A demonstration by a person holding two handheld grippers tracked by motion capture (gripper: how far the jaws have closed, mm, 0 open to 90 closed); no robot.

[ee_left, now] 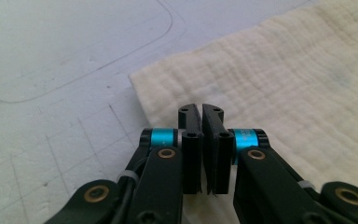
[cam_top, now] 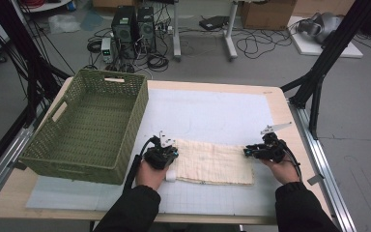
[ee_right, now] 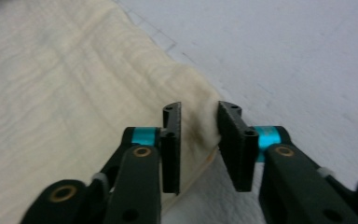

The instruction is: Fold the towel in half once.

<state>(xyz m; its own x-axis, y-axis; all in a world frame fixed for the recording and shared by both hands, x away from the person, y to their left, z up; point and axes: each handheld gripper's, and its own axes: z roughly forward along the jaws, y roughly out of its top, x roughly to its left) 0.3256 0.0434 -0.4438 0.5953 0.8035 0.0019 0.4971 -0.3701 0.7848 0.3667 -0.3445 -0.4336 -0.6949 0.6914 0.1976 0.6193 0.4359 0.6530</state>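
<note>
A cream waffle-weave cloth (cam_top: pixel 212 162) lies flat in a long strip on the white gridded mat (cam_top: pixel 212 113), between the two hands. My left gripper (cam_top: pixel 171 153) is at the cloth's left end. In the left gripper view the left gripper (ee_left: pixel 201 109) has its jaws together with only a hair-thin slit, over the flat cloth (ee_left: pixel 284 79); no fold shows between them. My right gripper (cam_top: pixel 247 152) is at the cloth's right end. In the right gripper view the right gripper (ee_right: pixel 199 109) has its jaws apart, and a raised ridge of the cloth (ee_right: pixel 60 79) stands between them, against the right pad.
A green woven basket (cam_top: pixel 72 164) stands on the table's left side, close to my left hand. The wooden table edge (cam_top: pixel 280 104) borders the mat at the right. Black frame posts, cables and computer boxes stand on the floor beyond the table.
</note>
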